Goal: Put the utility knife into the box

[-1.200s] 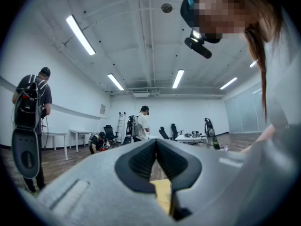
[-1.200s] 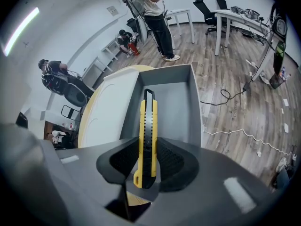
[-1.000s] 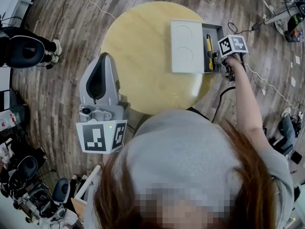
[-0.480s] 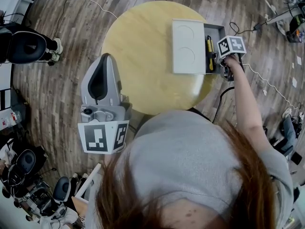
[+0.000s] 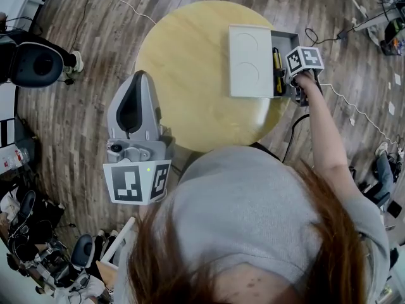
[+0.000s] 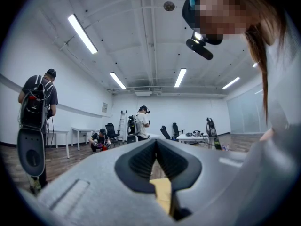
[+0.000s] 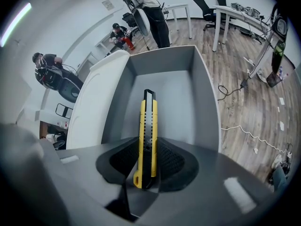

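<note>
Utility knife (image 5: 276, 65) hanging over the box (image 5: 286, 40), table's (image 5: 183, 62) right edge.
Head view: right gripper (image 5: 288, 78) clamping the knife between box walls. Left gripper view: left gripper (image 6: 156, 142) sitting closed, empty. Right gripper view: knife tip clearing both side walls.

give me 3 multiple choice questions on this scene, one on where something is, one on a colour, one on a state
1. Where is the utility knife? A) flat on the table B) clamped in the right tool, pointing into the grey box C) in the left tool
2. What colour is the knife's body? A) red B) blue C) yellow
3. What state is the box in? A) open, white lid beside it B) lidded shut C) upside down
Answers: 1 B, its jaws press the knife's sides; 2 C, yellow around a black strip; 3 A, its grey inside shows.
</note>
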A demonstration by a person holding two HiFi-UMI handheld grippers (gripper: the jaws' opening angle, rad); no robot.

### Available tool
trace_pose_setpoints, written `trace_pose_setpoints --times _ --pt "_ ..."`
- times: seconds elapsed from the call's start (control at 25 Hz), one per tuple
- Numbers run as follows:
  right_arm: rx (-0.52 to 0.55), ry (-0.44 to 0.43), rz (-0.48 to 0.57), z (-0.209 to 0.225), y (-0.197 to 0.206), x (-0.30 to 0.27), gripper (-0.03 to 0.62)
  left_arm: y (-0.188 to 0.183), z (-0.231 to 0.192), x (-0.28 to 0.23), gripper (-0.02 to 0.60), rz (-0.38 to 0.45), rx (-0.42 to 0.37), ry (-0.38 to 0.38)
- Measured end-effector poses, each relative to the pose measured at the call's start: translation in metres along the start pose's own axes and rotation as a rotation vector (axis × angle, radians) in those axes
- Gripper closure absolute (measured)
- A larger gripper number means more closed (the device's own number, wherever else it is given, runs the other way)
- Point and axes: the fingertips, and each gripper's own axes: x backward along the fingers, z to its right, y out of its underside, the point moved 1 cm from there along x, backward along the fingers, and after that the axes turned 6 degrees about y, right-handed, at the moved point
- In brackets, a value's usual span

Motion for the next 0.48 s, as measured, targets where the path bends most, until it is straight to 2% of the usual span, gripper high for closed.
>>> trace_pose_setpoints --times 0.2,0.48 --pt "0.010 0.021 -0.004 0.0021 0.0000 -0.0004 0.473 0.0014 0.0024 -0.0022 0.588 -0.001 0.004 0.007" --pt "0.075 0.114 -0.023 -0.0032 -0.0007 -0.0065 0.470 0.0047 -0.0013 0.0013 0.588 0.002 0.013 0.007"
